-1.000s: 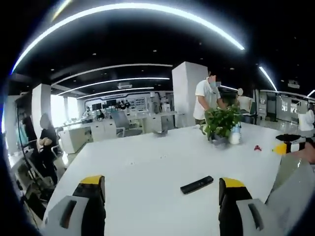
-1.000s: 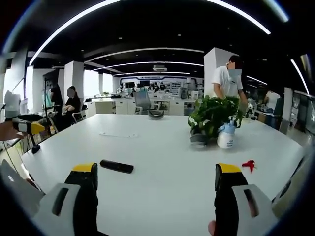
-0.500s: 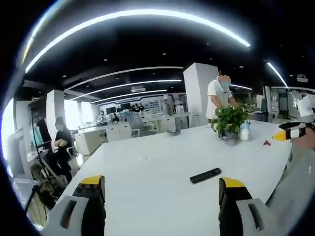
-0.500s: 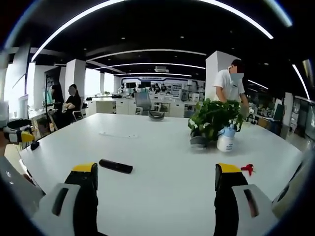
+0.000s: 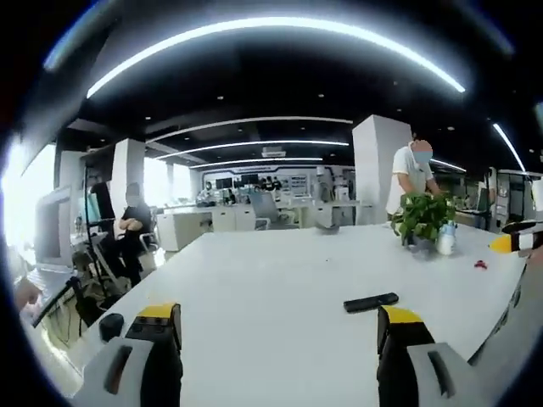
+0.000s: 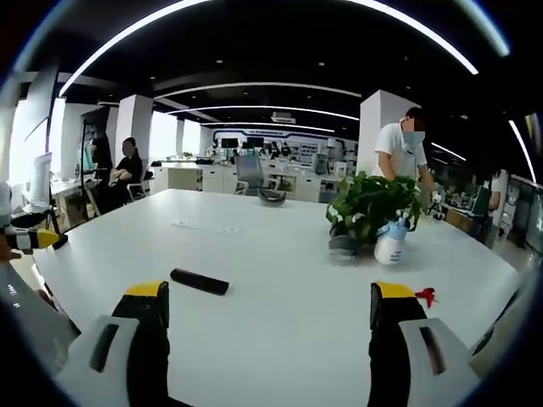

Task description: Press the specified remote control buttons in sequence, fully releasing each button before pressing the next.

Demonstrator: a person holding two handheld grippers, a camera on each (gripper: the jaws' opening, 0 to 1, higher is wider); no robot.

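We see the remote control [image 6: 199, 281] lying flat on the white worktop [image 6: 280, 271], a slim black bar with nothing touching it. In the right gripper view it sits left of centre, just above and to the right of the right tool's left jaw tip, its long side running across the picture. In the left gripper view the same remote control [image 5: 371, 302] lies to the right, just above the right jaw tip of the left tool [image 5: 276, 326]. We cannot make out its buttons in either view.

Our left tool stands with its two yellow-tipped jaws wide apart and nothing between them, above the near part of the worktop. Our right tool [image 6: 267, 305] is the same: jaws spread wide, holding nothing, clear of the remote. At the right edge of the left gripper view we catch a yellow tip of the right tool; at the left edge of the right gripper view a yellow tip of the left one.

Further along the worktop stands a leafy potted plant [image 6: 371, 206], with a white spray bottle [image 6: 390, 239] just beside it on its right. Nearer to us and further right lies a small red object [image 6: 425, 296], too small to name. A flat pale strip [image 6: 204, 227] lies on the worktop well beyond the remote.

Behind the plant a person in a white shirt [image 6: 400, 153] stands by a white pillar [image 6: 372, 127]. At the far left a person in dark clothes [image 6: 125, 170] is seated. Curved light strips [image 6: 263, 86] run across the dark ceiling
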